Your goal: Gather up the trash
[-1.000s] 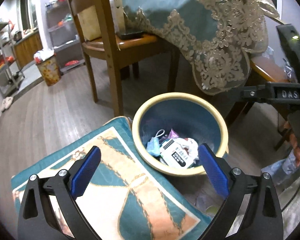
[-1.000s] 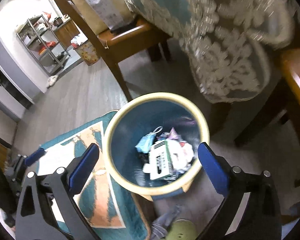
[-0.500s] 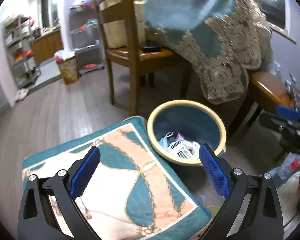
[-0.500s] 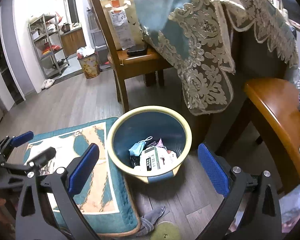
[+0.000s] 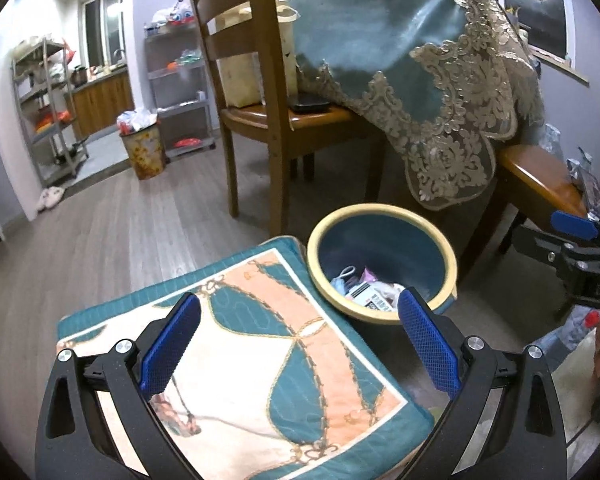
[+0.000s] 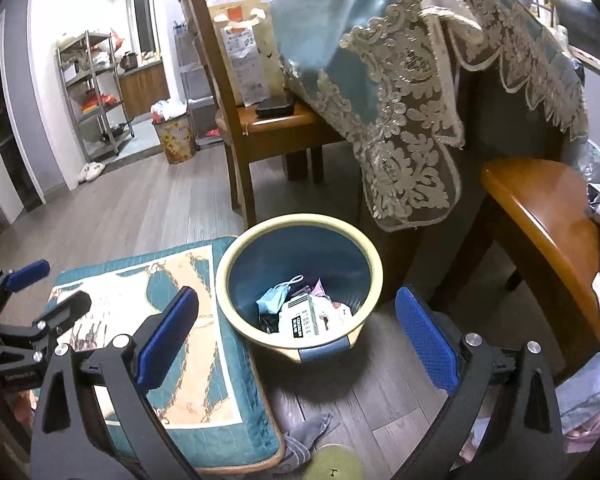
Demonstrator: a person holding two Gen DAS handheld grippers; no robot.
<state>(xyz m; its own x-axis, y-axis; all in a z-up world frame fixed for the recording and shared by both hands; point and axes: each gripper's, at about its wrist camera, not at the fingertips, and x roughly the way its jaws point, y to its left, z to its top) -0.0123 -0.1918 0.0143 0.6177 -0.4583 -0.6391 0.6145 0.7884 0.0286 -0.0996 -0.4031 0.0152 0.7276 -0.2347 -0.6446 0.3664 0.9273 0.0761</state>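
A blue trash bin with a yellow rim (image 5: 382, 216) (image 6: 300, 222) stands on the floor by a patterned teal cushion (image 5: 236, 344) (image 6: 148, 320). Inside it lie a white printed carton (image 6: 302, 318) (image 5: 370, 300), a light blue face mask (image 6: 274, 298) and other scraps. My left gripper (image 5: 300, 348) hangs open above the cushion, left of the bin, with nothing between its fingers. My right gripper (image 6: 296, 338) is open too and empty, held above and just in front of the bin. It also shows at the right edge of the left wrist view as the right gripper (image 5: 576, 248).
A wooden chair (image 6: 260, 120) with a paper bag stands behind the bin. A table under a lace-edged teal cloth (image 6: 400, 80) overhangs it. A second wooden seat (image 6: 548, 224) is at the right. A grey slipper (image 6: 304, 436) lies on the floor. A full patterned bin (image 5: 142, 152) stands far left.
Both grippers have risen and drawn back from the bin, so it looks smaller and lower. Both stayed open and empty; the trash in the bin lies as before.
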